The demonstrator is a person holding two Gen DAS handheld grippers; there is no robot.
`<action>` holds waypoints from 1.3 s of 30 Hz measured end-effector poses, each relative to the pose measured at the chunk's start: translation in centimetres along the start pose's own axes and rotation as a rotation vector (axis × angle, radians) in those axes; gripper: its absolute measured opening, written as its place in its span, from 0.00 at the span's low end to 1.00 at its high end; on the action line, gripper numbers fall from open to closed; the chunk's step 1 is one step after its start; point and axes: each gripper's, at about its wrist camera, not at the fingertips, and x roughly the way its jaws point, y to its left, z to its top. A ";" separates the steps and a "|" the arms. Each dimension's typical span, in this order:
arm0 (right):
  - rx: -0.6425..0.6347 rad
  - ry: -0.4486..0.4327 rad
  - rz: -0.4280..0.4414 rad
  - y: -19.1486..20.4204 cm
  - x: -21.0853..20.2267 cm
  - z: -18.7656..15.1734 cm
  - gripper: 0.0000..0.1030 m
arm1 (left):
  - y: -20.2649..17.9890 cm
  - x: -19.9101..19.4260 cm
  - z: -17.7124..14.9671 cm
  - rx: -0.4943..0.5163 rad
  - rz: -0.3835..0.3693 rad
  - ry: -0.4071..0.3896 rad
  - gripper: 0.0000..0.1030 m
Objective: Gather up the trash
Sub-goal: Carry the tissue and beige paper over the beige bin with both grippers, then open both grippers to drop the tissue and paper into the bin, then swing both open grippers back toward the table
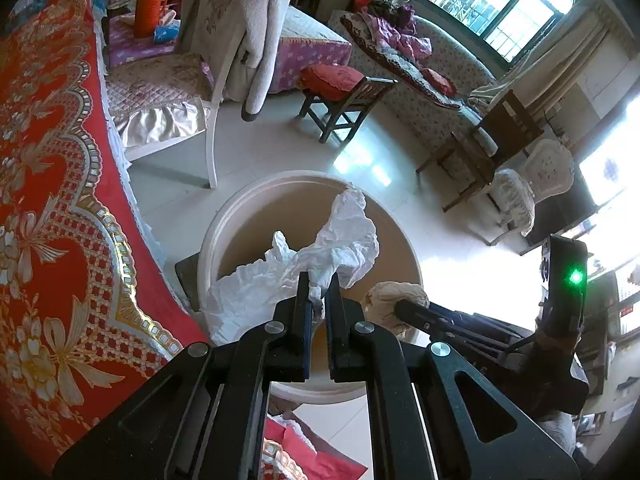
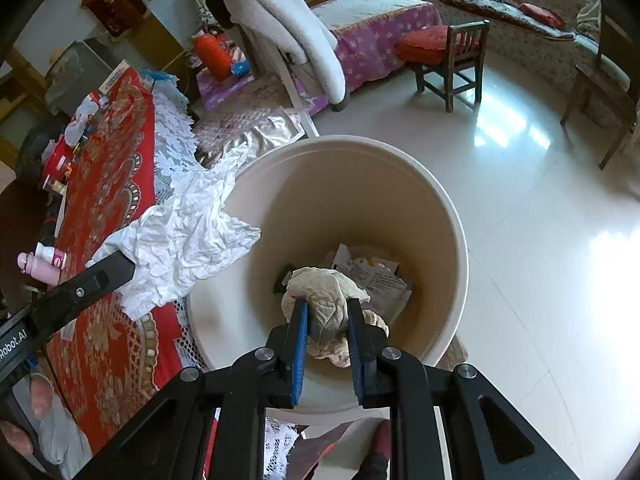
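Both wads hang over the waste bin, unreleased. Left gripper jaws pinch white crumpled paper; right gripper jaws pinch beige crumpled tissue. Paper scraps already lie inside.

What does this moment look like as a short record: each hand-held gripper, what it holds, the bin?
left hand-held gripper: shut on white crumpled paper, over the bin
right hand-held gripper: shut on beige crumpled paper, over the bin mouth
bin: cream, round, on the floor beside the red tablecloth
bin contents: printed paper scraps at the bottom
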 end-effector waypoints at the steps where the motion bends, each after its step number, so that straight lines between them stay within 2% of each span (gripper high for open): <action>1: 0.002 -0.002 -0.001 0.0 0.0 0.1 0.21 | 0.1 0.0 0.1 -0.002 -0.001 -0.002 0.03; 4: 0.014 -0.019 -0.002 -0.1 -0.2 0.1 0.39 | 0.6 0.0 0.0 -0.016 -0.005 -0.003 0.05; 5: 0.016 -0.025 -0.004 -0.2 -0.3 0.1 0.40 | 0.8 0.0 0.0 -0.024 -0.004 0.000 0.05; 6: 0.017 -0.026 -0.004 -0.1 -0.4 0.1 0.40 | 0.9 -0.1 -0.1 -0.028 -0.006 0.002 0.12; 7: 0.017 -0.025 -0.002 0.0 -0.4 0.1 0.40 | 1.2 0.0 -0.2 -0.035 -0.008 0.006 0.26; 9: 0.015 -0.023 -0.001 0.1 -0.4 0.1 0.40 | 1.5 -0.2 -0.3 -0.050 -0.017 0.009 0.41; 16: 0.004 -0.010 0.009 0.7 -0.3 -0.2 0.40 | 2.0 -1.1 -1.0 -0.057 -0.006 -0.002 0.41; 25: -0.056 -0.019 0.025 3.7 -0.6 -0.3 0.41 | 2.7 -3.9 -1.6 -0.037 0.071 -0.058 0.41; 39: -0.189 -0.003 0.090 11.7 0.7 -0.5 0.42 | 9.8 -8.9 -3.3 -0.128 0.187 -0.121 0.41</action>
